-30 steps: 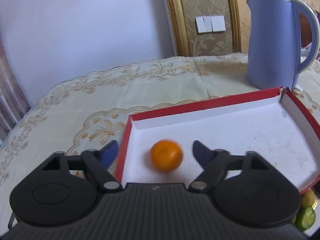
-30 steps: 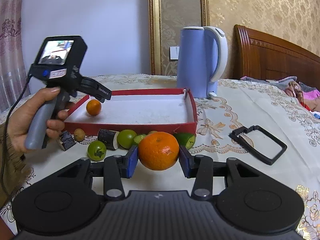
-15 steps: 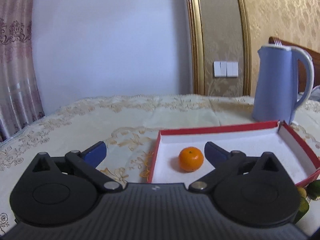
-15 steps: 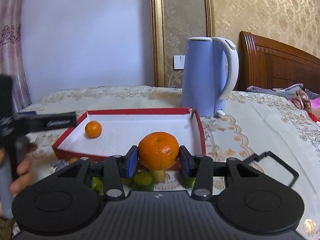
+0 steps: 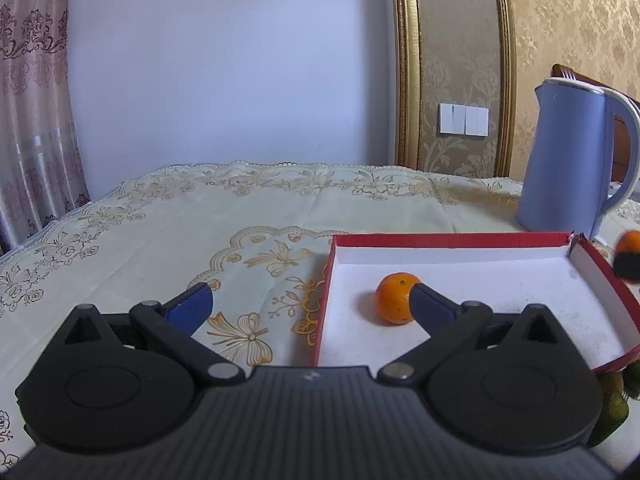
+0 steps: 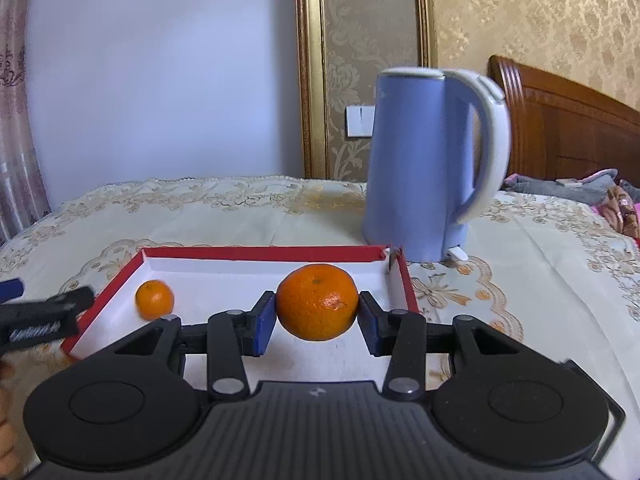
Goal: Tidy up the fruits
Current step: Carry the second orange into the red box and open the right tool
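Observation:
A red-rimmed tray (image 5: 440, 239) (image 6: 256, 251) with a white floor stands on the tablecloth. A small orange (image 5: 396, 298) (image 6: 154, 299) lies in its near-left part. My left gripper (image 5: 308, 304) is open and empty, low over the tray's left wall; its right finger partly covers the small orange. My right gripper (image 6: 317, 318) is shut on a larger orange (image 6: 317, 301) and holds it above the tray's floor, right of the middle. That orange also shows at the right edge of the left wrist view (image 5: 629, 242). The left gripper's finger shows at the left edge of the right wrist view (image 6: 44, 312).
A blue kettle (image 5: 576, 168) (image 6: 430, 164) stands just behind the tray's far right corner. Green fruits (image 5: 614, 396) lie in front of the tray's near right corner. A cream embroidered tablecloth (image 5: 200, 232) covers the table. A wooden headboard (image 6: 568, 128) is at the right.
My left gripper drew back and left from the small orange, which stays in the tray. My right gripper carried the larger orange forward, from in front of the tray to above it.

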{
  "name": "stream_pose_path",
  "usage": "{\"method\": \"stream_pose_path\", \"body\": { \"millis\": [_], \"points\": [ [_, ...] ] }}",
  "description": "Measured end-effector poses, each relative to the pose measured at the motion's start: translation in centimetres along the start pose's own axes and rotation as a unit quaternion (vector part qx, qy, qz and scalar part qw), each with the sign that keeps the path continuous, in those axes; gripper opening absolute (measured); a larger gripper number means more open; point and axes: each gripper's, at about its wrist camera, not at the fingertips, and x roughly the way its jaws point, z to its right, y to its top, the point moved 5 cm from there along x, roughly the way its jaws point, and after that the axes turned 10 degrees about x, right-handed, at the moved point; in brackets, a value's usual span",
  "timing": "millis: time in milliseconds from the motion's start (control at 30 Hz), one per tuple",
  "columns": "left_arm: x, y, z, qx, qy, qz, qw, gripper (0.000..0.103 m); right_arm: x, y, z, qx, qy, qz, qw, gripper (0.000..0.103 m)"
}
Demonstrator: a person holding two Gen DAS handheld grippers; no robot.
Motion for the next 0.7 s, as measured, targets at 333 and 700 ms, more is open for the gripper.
{"method": "stream_pose_path", "body": {
  "millis": [333,700],
  "points": [
    [1.1,-0.3,0.1,-0.007,-0.014,-0.024,0.9996,0.103,6.3,1.7,-0.4,0.003,-0.022,-0.038,0.999,0.043],
    [1.6,-0.6,-0.1,-0.021,-0.03,-0.044,0.9984,0.103,9.3,2.0,-0.7,-0.007,-0.043,-0.062,0.997,0.044]
  ]
}}
